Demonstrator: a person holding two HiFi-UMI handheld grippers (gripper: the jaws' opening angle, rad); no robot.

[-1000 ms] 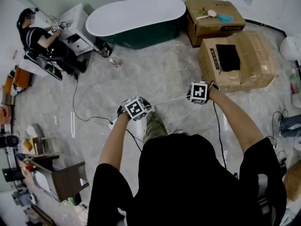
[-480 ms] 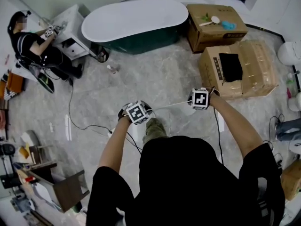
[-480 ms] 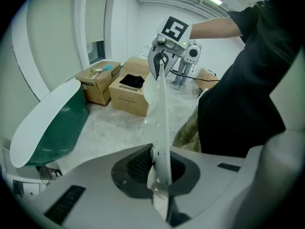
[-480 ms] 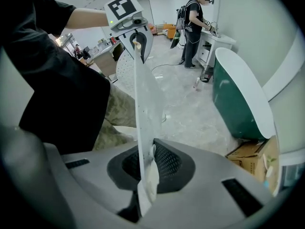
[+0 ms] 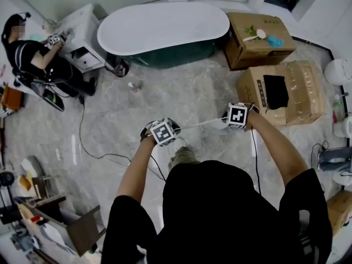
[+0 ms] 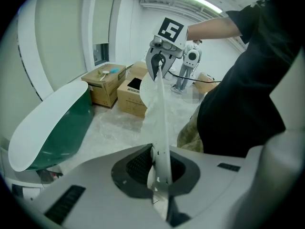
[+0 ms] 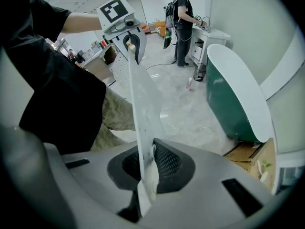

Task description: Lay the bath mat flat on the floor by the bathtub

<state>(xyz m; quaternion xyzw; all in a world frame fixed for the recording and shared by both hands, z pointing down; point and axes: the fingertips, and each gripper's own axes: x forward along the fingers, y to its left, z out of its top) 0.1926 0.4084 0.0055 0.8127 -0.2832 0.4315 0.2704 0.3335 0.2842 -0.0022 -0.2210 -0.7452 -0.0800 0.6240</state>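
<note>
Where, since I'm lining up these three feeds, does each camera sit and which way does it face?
Head view: on the person's head, looking steeply down at floor and bathtub; shows both forearms, left gripper, right gripper.
Left gripper view: on that gripper, along jaws shut on the bath mat, toward the right gripper; torso at right.
Right gripper view: mirrored, toward the left gripper; torso at left.
Shared: both gripper views show bath mat and bathtub.

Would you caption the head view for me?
Left gripper and right gripper hold the bath mat taut before the bathtub.

bath mat (image 5: 203, 123) mostly behind torso (image 5: 231, 213), bathtub (image 6: 52, 128) end cropped
</note>
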